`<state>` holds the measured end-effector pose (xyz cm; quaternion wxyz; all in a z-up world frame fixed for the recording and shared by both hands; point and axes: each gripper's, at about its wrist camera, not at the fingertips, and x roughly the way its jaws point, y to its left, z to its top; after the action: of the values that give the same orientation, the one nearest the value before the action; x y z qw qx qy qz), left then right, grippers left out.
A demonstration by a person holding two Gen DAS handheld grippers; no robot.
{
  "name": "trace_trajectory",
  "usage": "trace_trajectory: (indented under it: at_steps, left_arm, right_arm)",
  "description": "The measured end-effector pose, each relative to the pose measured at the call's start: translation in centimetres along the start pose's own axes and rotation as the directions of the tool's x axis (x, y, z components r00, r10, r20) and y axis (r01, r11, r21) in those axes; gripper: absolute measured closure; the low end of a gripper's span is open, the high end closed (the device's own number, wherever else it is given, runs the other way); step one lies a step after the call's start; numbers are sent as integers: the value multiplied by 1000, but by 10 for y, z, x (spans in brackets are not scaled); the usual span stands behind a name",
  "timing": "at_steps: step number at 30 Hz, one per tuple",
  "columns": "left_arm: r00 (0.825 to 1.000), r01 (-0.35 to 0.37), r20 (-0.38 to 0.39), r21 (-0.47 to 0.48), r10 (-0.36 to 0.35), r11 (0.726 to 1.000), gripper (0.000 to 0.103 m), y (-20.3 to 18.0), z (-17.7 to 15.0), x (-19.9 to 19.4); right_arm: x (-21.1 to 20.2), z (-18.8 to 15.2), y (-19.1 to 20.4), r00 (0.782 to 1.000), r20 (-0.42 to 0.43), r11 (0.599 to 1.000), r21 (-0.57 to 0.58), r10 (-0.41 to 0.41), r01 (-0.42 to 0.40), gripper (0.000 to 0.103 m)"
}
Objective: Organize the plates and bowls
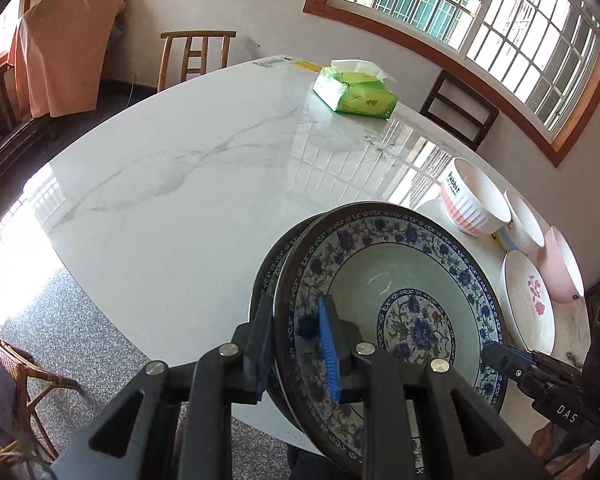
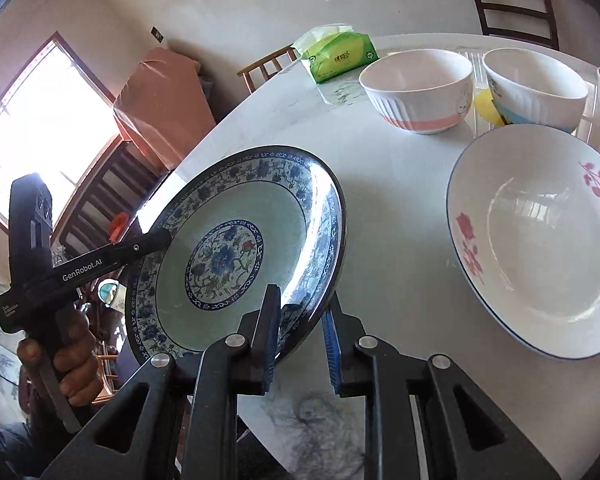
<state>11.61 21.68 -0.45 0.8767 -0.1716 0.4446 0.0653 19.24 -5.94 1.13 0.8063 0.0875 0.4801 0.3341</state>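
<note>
Two stacked blue-and-white floral plates [image 1: 404, 300] are held tilted above the white marble table [image 1: 180, 184]. My left gripper [image 1: 296, 344] is shut on their left rim. My right gripper [image 2: 300, 340] is shut on the opposite rim of the same plates [image 2: 236, 252]; its fingers [image 1: 512, 364] show in the left wrist view. A white plate with pink flowers [image 2: 540, 240] lies on the table to the right. Behind it stand a ribbed white-and-pink bowl [image 2: 420, 92], a white bowl with blue and yellow [image 2: 536, 88] and a pink bowl [image 1: 562, 268].
A green tissue pack [image 1: 356, 92] lies at the table's far side. Wooden chairs [image 1: 196, 56] stand around the table, one dark chair [image 1: 460, 112] by the window. A wicker chair [image 1: 24, 376] stands at the near left. An orange-covered object [image 1: 64, 40] stands by the wall.
</note>
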Motion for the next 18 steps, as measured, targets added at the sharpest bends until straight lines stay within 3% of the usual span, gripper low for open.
trace_trajectory:
  at_steps: [7, 10, 12, 15, 18]
  left_arm:
    - [1000, -4, -4, -11, 4, 1000, 80, 12, 6, 11]
    - [999, -38, 0, 7, 38, 999, 80, 10, 6, 14]
    - [997, -72, 23, 35, 71, 997, 80, 6, 3, 13]
    - [995, -71, 72, 77, 66, 995, 80, -2, 0, 6]
    - [986, -133, 112, 104, 121, 986, 80, -10, -1, 1]
  right_arm:
    - [14, 6, 12, 1000, -11, 999, -35, -30, 29, 82]
    - [17, 7, 15, 999, -11, 998, -49, -39, 39, 82]
    - [19, 7, 15, 999, -13, 998, -45, -38, 37, 82]
    - [22, 8, 19, 998, -9, 995, -71, -64, 63, 82]
    - [21, 5, 29, 994, 11, 986, -123, -109, 109, 81]
